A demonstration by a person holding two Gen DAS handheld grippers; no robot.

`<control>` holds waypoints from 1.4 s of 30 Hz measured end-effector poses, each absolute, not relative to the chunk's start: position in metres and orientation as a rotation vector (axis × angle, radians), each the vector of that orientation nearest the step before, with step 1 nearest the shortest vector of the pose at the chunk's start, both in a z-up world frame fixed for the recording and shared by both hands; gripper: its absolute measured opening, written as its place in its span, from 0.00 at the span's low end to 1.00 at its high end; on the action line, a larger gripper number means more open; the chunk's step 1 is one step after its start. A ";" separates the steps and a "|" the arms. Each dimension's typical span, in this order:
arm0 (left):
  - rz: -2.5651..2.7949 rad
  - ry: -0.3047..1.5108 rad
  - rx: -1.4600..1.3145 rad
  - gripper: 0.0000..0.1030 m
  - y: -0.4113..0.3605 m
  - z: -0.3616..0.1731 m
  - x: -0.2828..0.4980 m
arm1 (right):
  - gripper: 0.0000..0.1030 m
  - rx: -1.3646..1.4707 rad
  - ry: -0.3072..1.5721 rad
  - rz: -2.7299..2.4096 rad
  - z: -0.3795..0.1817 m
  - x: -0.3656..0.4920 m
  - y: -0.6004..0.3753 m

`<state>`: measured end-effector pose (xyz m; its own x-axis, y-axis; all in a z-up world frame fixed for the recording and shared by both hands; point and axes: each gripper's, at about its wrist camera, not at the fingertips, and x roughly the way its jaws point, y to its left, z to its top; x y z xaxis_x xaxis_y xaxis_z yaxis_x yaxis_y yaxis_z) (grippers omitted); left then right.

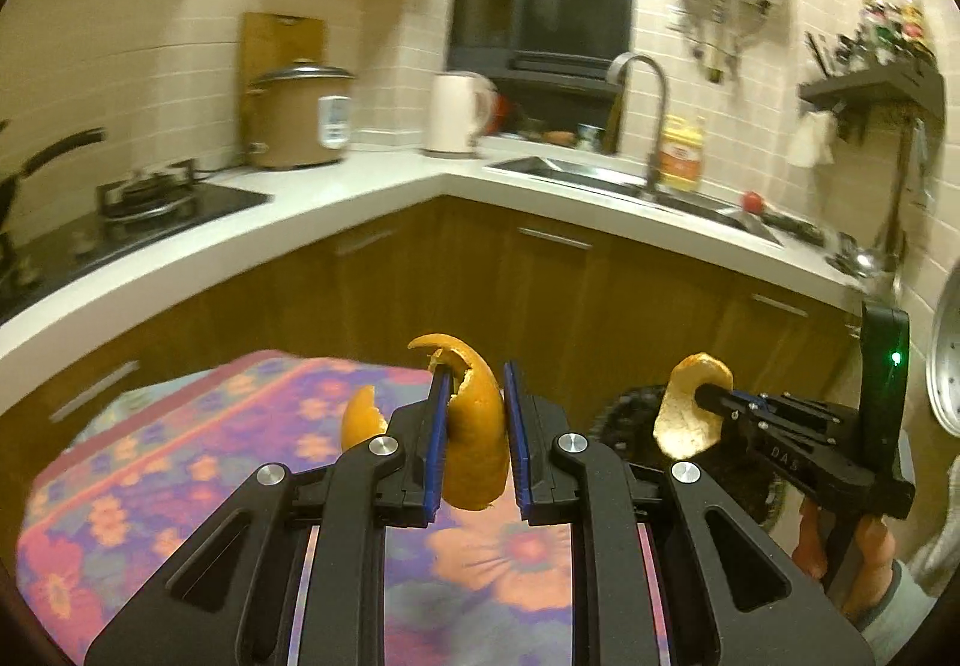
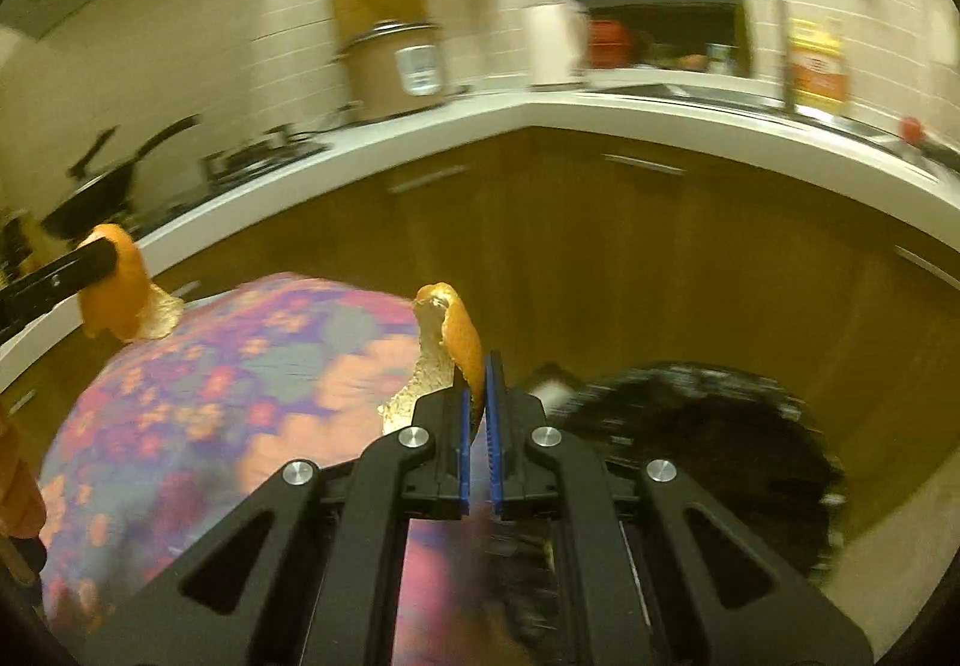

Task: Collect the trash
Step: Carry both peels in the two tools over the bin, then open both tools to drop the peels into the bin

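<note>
**A:** What is the left gripper [image 1: 475, 396] doing?

**B:** Its blue-padded jaws stand a little apart with a curved strip of orange peel [image 1: 477, 426] between them. The strip is snagged over the tip of the left finger and hangs down through the gap; whether the right pad touches it I cannot tell. A smaller bit of the same peel shows at nine o'clock of the fingers, outside the left one.

**A:** And the right gripper [image 2: 478, 396]?

**B:** Its jaws are almost pressed together, pinching a second peel [image 2: 447, 348] by its lower edge. That piece rises toward twelve o'clock from the tips, orange skin to the right, pale pith to the left.

**A:** Can each camera see the other tool?

**B:** Yes. In the left wrist view the right gripper sits at three o'clock, its peel curled around the finger end. In the right wrist view the left gripper's finger enters at nine o'clock with its peel hanging off the tip.

**A:** What lies below them?

**B:** A flowered cloth [image 1: 180, 456] in pink, purple and orange fills the lower left of both views. A dark round bin [image 2: 720, 444] sits at four o'clock in the right wrist view, blurred, just beside the cloth. Both peels are held up in the air, above the cloth's edge and near the bin. Behind runs a white counter [image 1: 372, 198] over wooden cabinets.
</note>
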<state>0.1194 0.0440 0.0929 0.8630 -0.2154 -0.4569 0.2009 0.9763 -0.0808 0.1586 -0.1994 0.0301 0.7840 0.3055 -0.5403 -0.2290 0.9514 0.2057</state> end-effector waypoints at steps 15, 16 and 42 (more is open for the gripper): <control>-0.451 0.655 0.003 0.15 -0.080 0.025 0.180 | 0.03 0.189 0.790 0.085 -0.032 0.178 -0.281; -0.448 0.662 0.004 0.15 -0.083 0.022 0.182 | 0.03 0.191 0.797 0.084 -0.035 0.179 -0.283; -0.456 0.644 0.026 0.39 -0.112 0.025 0.160 | 0.26 0.221 0.904 0.042 -0.054 0.164 -0.304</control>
